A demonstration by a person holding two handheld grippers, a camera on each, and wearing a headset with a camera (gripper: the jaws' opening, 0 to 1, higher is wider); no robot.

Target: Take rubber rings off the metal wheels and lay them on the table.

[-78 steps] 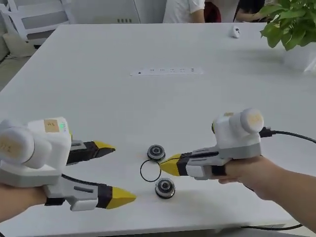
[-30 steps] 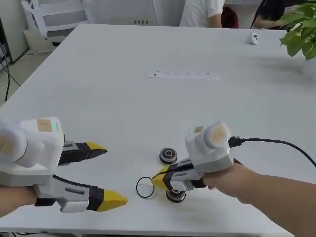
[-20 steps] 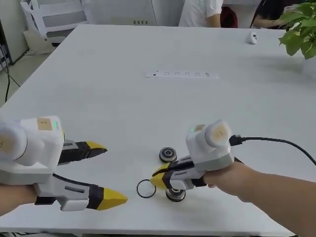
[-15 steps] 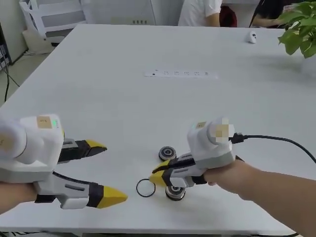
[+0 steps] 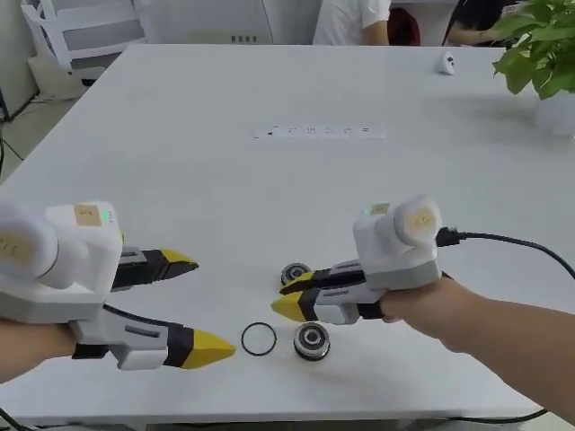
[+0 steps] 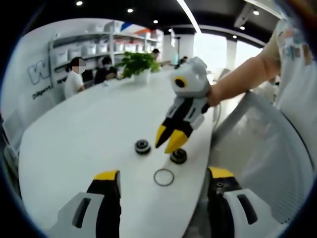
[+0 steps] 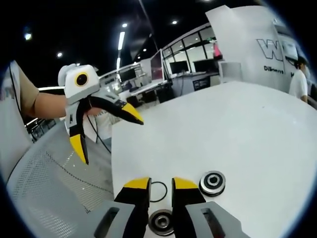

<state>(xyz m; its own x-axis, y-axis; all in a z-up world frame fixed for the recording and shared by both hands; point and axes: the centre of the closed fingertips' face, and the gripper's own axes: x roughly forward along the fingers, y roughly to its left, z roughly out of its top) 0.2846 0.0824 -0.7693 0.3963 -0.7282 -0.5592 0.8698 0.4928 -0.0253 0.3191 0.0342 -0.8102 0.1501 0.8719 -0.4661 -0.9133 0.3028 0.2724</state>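
Observation:
A thin black rubber ring (image 5: 259, 339) (image 6: 164, 177) (image 7: 157, 191) lies flat on the white table (image 5: 269, 197). Right beside it sits a metal wheel (image 5: 311, 340) (image 6: 178, 156) (image 7: 161, 221). A second wheel (image 5: 295, 272) (image 6: 142, 147) (image 7: 212, 182) with a dark rim lies a little farther back. My right gripper (image 5: 287, 296) (image 6: 167, 142) (image 7: 161, 183) hovers just above the two wheels, its jaws slightly apart and holding nothing. To the left, my left gripper (image 5: 198, 305) (image 6: 163, 174) (image 7: 111, 140) stands wide open and points toward the ring.
A white power strip (image 5: 319, 132) lies at mid-table. A potted plant (image 5: 539, 45) and a small white object (image 5: 446, 63) are at the far right. People sit beyond the far end. A black cable (image 5: 503, 242) trails from the right gripper. The table's front edge is close.
The right gripper has lifted off the table beside the near wheel and its jaws have parted. The ring lies free to the left of that wheel. The left gripper has stayed open.

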